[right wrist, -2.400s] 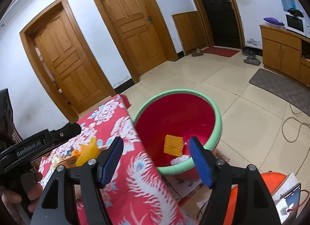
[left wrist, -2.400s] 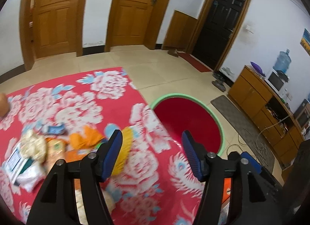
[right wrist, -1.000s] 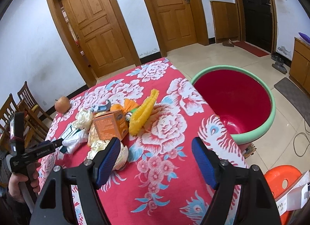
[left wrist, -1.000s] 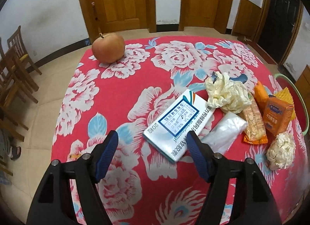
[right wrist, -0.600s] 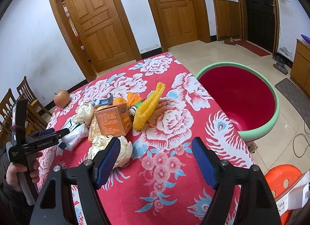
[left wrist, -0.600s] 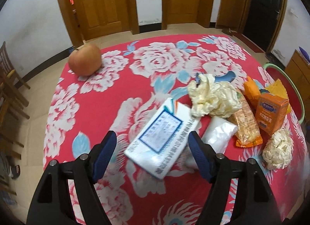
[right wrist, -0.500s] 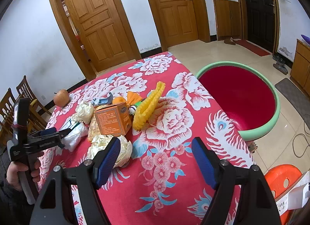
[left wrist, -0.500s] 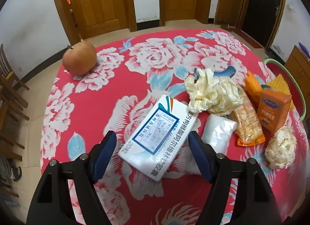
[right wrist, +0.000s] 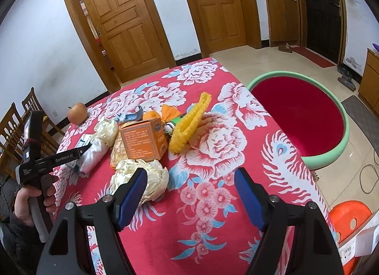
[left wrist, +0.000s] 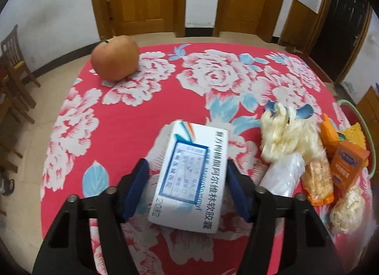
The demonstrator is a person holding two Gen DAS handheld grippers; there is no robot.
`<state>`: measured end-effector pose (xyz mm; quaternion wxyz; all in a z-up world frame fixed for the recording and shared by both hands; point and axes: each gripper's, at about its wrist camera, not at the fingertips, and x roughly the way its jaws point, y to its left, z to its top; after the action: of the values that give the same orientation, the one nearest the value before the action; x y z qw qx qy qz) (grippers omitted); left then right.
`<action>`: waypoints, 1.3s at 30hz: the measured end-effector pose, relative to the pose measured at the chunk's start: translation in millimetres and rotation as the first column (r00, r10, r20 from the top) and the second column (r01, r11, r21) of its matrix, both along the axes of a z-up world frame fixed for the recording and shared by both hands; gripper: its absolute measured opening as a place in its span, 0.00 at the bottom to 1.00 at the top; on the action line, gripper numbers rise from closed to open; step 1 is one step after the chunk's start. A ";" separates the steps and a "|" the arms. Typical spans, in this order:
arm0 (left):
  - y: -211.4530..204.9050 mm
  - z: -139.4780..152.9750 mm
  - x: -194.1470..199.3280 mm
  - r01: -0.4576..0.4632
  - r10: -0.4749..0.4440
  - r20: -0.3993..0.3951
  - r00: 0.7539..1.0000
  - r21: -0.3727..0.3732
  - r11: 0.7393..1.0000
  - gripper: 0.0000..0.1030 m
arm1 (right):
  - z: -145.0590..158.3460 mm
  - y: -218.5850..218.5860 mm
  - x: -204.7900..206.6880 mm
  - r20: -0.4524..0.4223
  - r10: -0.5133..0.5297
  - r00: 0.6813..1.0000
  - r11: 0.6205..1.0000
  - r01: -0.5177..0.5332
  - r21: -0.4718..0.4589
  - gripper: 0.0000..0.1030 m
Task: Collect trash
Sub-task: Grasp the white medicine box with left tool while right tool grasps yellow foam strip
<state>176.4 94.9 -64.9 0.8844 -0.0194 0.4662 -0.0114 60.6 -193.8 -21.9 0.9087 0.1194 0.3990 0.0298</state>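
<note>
"Could you read the white box (left wrist: pixel 189 178)?"
"Barely; its label was blurred, and its lower corners hid behind the left gripper (left wrist: pixel 187 188)."
"And the basin (left wrist: pixel 366 132)?"
"Mostly cut off at the frame's edge, only a green rim showing."

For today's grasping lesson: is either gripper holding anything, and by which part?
Nothing yet. The left gripper has just been closing its jaws astride the white box, near end, one pad not touching; the right gripper stands open, empty.

White walls (right wrist: pixel 42 45), two wooden doors (right wrist: pixel 123 26), a black door (right wrist: pixel 322 9). Beige tile floor (right wrist: pixel 258 61), wooden chairs (right wrist: pixel 9 130) left, cabinet (right wrist: pixel 369 80) right, grey mat (right wrist: pixel 360 106).
</note>
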 end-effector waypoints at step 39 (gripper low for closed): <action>2.0 23.2 -24.4 -0.055 0.062 0.119 0.991 -0.064 0.996 0.50 | -5.0 -11.2 50.9 0.008 -0.036 0.999 0.998 0.035 0.049 0.12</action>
<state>152.1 96.9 -41.7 0.9100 -0.0592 0.4103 -0.0008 111.5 -205.0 -26.9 0.9077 0.1487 0.3917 0.0240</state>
